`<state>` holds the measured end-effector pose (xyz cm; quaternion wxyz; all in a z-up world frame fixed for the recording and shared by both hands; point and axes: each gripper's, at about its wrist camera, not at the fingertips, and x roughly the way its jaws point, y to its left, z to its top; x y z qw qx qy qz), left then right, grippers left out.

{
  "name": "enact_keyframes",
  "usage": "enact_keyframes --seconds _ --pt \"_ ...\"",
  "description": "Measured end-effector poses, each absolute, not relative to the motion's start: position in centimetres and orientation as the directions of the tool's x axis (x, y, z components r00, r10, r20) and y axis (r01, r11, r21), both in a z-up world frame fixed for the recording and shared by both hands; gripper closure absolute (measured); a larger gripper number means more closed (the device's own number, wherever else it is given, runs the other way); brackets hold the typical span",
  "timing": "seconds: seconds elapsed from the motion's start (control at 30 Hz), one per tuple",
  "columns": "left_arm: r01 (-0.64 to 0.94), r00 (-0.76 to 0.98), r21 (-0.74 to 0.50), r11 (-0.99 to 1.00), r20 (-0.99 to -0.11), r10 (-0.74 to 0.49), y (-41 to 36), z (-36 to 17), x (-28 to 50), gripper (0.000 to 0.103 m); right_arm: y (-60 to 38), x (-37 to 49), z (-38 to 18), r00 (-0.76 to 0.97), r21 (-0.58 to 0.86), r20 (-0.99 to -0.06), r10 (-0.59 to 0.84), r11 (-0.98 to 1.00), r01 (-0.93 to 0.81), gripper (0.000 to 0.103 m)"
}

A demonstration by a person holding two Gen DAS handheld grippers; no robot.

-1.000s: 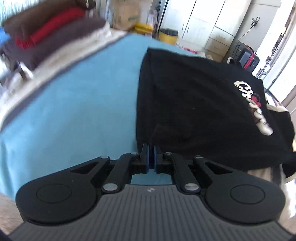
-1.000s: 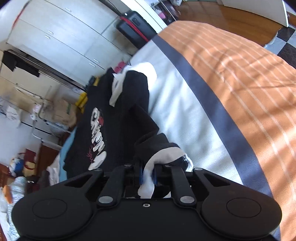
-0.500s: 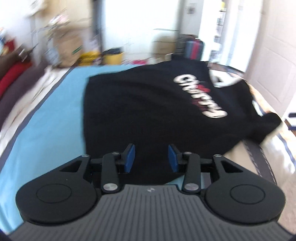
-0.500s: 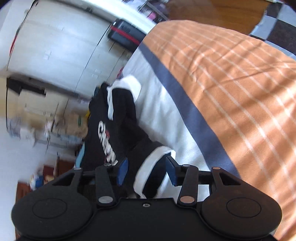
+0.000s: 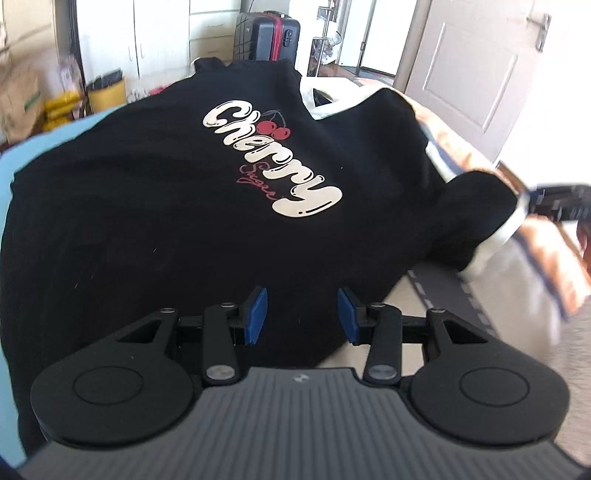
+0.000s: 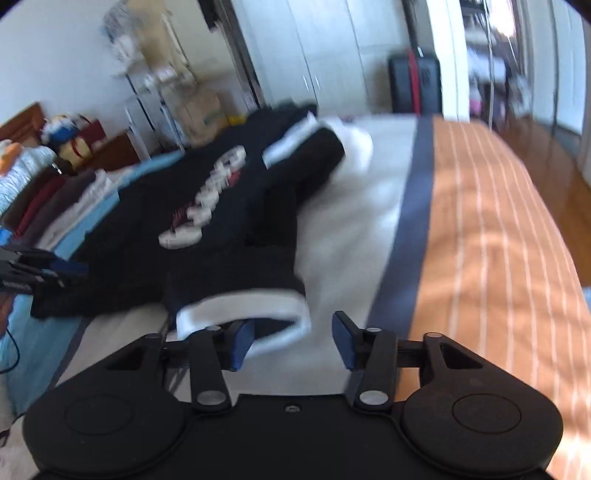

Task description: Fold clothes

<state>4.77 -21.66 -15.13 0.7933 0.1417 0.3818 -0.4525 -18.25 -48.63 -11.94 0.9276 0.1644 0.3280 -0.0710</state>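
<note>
The black Cherry T-shirt (image 5: 184, 206) lies print-up on the bed (image 6: 480, 229), spread ahead of the left gripper (image 5: 298, 312), whose jaws stand wide and empty over its hem. The right gripper (image 6: 291, 339) is also wide, empty, a white-cuffed sleeve (image 6: 240, 314) just ahead. Likely mid-fold: a next grasp needs a sleeve or hem edge. Beyond stand a suitcase (image 5: 267, 35) and wardrobes.

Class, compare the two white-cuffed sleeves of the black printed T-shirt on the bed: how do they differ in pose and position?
The near sleeve lies just ahead of the open right gripper, its white cuff gaping towards the camera; the far sleeve lies further up the bed near the collar end. The near sleeve points outward over the white bedcover; the far sleeve lies angled along the black T-shirt. Both are black with white cuffs, and neither is gripped.
</note>
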Motion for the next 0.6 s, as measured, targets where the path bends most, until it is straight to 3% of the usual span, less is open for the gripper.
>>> enact_keyframes --seconds 0.1,0.17,0.23,0.37,0.5,0.6 --pt "0.815 0.334 -0.097 0.571 -0.727 -0.6 -20.7 -16.6 4.3 0.061 -50.4 -17.1 -13.5 0.805 0.385 -0.593 0.02 0.885 0.262 0.04" --pt "0.794 0.359 -0.073 0.604 -0.746 -0.561 -19.7 -17.8 4.4 0.054 -50.7 -16.5 -13.7 0.8 0.434 -0.598 0.047 0.859 0.274 0.044" --pt "0.781 0.371 -0.07 0.621 -0.747 -0.551 -18.8 -18.1 4.4 0.054 -50.2 -16.2 -13.2 0.79 0.45 -0.61 0.065 0.849 0.277 0.096" --pt "0.76 0.395 -0.053 0.648 -0.754 -0.525 -17.9 -17.0 4.2 0.051 -49.2 -15.7 -12.1 0.772 0.484 -0.627 0.104 0.828 0.282 0.097" --pt "0.727 0.389 -0.093 0.68 -0.761 -0.52 -16.9 -16.6 4.4 0.048 -47.3 -21.3 -6.6 0.893 0.591 -0.43 0.13 0.789 0.169 0.098" --pt "0.702 0.382 -0.105 0.705 -0.779 -0.497 -16.7 -17.3 4.7 0.047 -45.3 -24.3 -5.4 0.898 0.519 -0.432 0.078 0.836 0.177 0.098"
